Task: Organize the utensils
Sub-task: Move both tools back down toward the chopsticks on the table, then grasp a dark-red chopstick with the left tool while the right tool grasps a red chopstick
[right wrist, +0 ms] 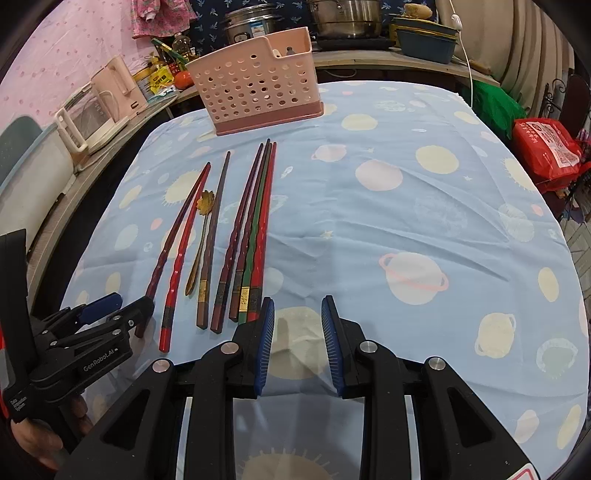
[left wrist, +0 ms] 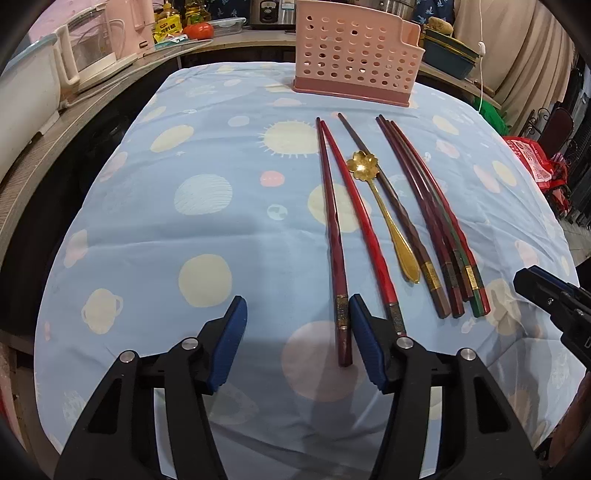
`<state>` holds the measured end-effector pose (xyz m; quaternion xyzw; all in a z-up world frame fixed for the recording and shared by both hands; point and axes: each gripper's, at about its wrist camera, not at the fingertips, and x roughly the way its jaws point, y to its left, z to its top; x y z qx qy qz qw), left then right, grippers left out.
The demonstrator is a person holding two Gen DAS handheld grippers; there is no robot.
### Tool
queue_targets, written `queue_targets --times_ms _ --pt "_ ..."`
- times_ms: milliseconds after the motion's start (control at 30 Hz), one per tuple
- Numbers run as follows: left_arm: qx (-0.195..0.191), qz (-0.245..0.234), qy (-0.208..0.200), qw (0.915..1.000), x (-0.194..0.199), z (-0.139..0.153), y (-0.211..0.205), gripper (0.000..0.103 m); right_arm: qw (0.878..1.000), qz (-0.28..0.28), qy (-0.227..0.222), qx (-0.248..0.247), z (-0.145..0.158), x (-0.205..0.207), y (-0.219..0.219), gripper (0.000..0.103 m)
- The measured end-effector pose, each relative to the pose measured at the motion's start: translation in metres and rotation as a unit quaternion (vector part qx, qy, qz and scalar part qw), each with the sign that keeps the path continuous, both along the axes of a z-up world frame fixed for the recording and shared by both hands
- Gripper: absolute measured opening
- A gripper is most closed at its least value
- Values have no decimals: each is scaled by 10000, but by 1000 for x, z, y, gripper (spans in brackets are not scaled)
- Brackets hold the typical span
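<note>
Several chopsticks lie side by side on the blue planet-print cloth (left wrist: 207,236), pointing at a pink perforated holder (left wrist: 354,55) at the far edge. A gold spoon (left wrist: 384,214) with a flower bowl lies among them. My left gripper (left wrist: 297,314) is open, low over the cloth. The near end of the leftmost dark red chopstick (left wrist: 332,229) lies between its fingers, close beside the right pad (left wrist: 364,332), while the left pad stands well clear. My right gripper (right wrist: 298,306) is open on a narrow gap over bare cloth, just right of the chopstick bundle (right wrist: 255,236). The holder (right wrist: 258,81) also shows there.
A counter on the left carries a glass kettle (left wrist: 92,48), a white pot (left wrist: 26,92) and bottles. Metal pots (right wrist: 343,18) and a blue tub (right wrist: 424,44) stand behind the table. A red bag (right wrist: 546,151) sits off the right edge. The right half of the cloth (right wrist: 424,221) bears nothing.
</note>
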<state>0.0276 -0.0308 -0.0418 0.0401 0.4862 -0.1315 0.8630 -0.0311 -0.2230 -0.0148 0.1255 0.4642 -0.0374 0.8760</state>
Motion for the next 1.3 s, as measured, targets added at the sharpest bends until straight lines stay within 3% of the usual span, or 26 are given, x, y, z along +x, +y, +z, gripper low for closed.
queue_targets --times_ms 167,467,700,1300 --pt "-126 24 50 9999 2 2 5 49 10000 87 40 -2 -4 4 7 27" --pt "10 -21 -32 10000 2 0 5 34 9995 291 103 9 -10 14 19 24" --pt "71 -17 -84 9999 1 -1 3 34 9993 341 151 -31 -17 21 22 15" --pt "70 -14 -100 9999 3 -1 2 34 9989 432 98 -160 -17 29 27 14"
